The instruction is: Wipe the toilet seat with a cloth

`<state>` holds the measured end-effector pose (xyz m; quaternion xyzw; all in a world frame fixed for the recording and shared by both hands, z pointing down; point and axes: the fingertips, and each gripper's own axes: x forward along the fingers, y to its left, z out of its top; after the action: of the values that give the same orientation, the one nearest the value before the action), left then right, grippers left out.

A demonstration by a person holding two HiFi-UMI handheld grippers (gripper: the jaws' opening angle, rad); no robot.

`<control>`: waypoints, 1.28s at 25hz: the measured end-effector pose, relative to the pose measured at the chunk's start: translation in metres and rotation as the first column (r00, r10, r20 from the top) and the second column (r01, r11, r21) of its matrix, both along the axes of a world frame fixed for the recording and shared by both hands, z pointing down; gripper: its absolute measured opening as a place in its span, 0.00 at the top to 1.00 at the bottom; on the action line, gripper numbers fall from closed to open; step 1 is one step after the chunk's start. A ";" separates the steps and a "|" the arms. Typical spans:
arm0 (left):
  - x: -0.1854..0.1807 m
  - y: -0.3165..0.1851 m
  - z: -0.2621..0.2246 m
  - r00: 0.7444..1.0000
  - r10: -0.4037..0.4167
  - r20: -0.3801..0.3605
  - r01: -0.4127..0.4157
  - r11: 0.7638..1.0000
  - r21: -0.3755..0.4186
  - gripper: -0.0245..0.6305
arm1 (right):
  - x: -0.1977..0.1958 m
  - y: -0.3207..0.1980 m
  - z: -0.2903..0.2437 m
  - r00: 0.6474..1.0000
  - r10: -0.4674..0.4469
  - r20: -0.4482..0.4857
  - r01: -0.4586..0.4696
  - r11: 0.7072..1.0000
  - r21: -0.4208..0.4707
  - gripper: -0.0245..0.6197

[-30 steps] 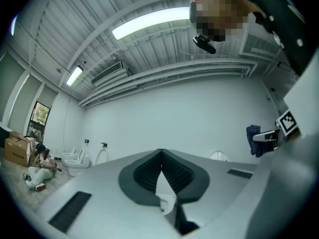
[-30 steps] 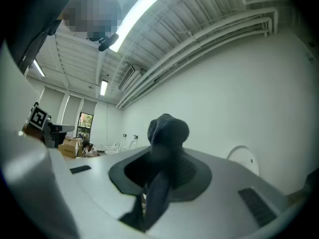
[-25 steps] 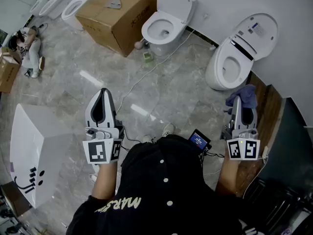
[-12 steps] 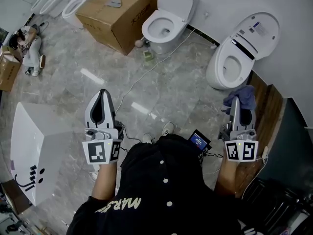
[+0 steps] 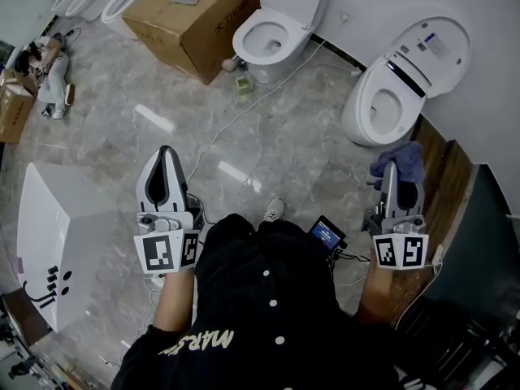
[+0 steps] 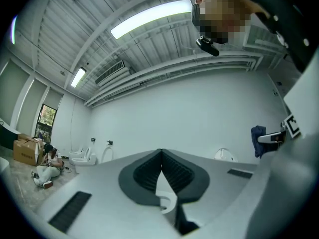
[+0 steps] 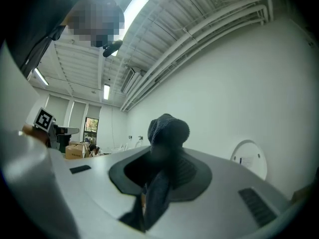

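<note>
Right gripper [image 5: 404, 177]: jaws pinching a dark blue cloth [image 5: 400, 160]. In the right gripper view [image 7: 160, 156] the cloth [image 7: 167, 129] bunches into a rounded lump above the jaw tips, and a strip of it hangs down between the jaws.

Left gripper [image 5: 166, 162]: jaws pressed together at the tips, nothing between them. The left gripper view [image 6: 160, 154] shows the same, with only the far wall past the tips.

Both grippers are held out in front of the person, well apart, above the marble floor [image 5: 276, 149]. Both point away from the body.

Toilet [image 5: 388, 97] stands ahead of the right gripper, against the wall. Its lid [image 5: 431, 45] is raised and its seat [image 5: 371, 114] is down. In the head view the cloth sits near the bowl, toward the person, and is apart from the seat. I cannot tell how high it is held relative to the rim.

Also in view:
- A second toilet [image 5: 273, 32], further left along the wall, has its lid up.
- A cardboard box [image 5: 183, 15] stands just beside the second toilet.
- A white cable [image 5: 236, 124] runs across the floor from that side toward the person.
- A white box [image 5: 58, 234] with black marks is on the floor left of the left gripper.
- A phone [image 5: 327, 235] with a lit screen is at the person's waist.
- A wooden board [image 5: 443, 173] lies under and beside the right gripper.
- Another person [image 5: 49, 71] sits on the floor at far left.
</note>
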<state>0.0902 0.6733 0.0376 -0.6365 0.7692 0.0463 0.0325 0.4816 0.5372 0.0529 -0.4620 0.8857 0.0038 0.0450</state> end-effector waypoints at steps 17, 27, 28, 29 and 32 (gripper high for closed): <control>-0.011 -0.042 0.017 1.000 0.009 -0.020 -0.010 1.000 -0.020 0.95 | -0.018 -0.042 0.011 0.999 -0.011 -0.047 0.011 1.000 -0.008 0.83; -0.044 -0.101 0.001 0.999 0.038 -0.015 -0.038 0.999 0.034 0.95 | -0.043 -0.097 -0.011 0.999 0.030 -0.020 -0.030 0.999 0.030 0.83; -0.048 -0.106 0.001 0.999 0.040 -0.016 -0.039 0.999 0.033 0.95 | -0.047 -0.102 -0.012 0.999 0.032 -0.022 -0.031 0.999 0.031 0.83; -0.053 -0.111 0.001 0.999 0.041 -0.017 -0.040 0.999 0.031 0.95 | -0.051 -0.107 -0.012 0.999 0.033 -0.024 -0.032 0.999 0.031 0.83; -0.065 -0.127 0.001 0.999 0.043 -0.019 -0.043 0.999 0.028 0.95 | -0.063 -0.122 -0.011 0.999 0.038 -0.032 -0.037 0.999 0.022 0.83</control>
<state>0.0255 0.5468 0.0385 -0.6519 0.7549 0.0638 0.0326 0.4188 0.4147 0.0418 -0.4780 0.8774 0.0216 0.0357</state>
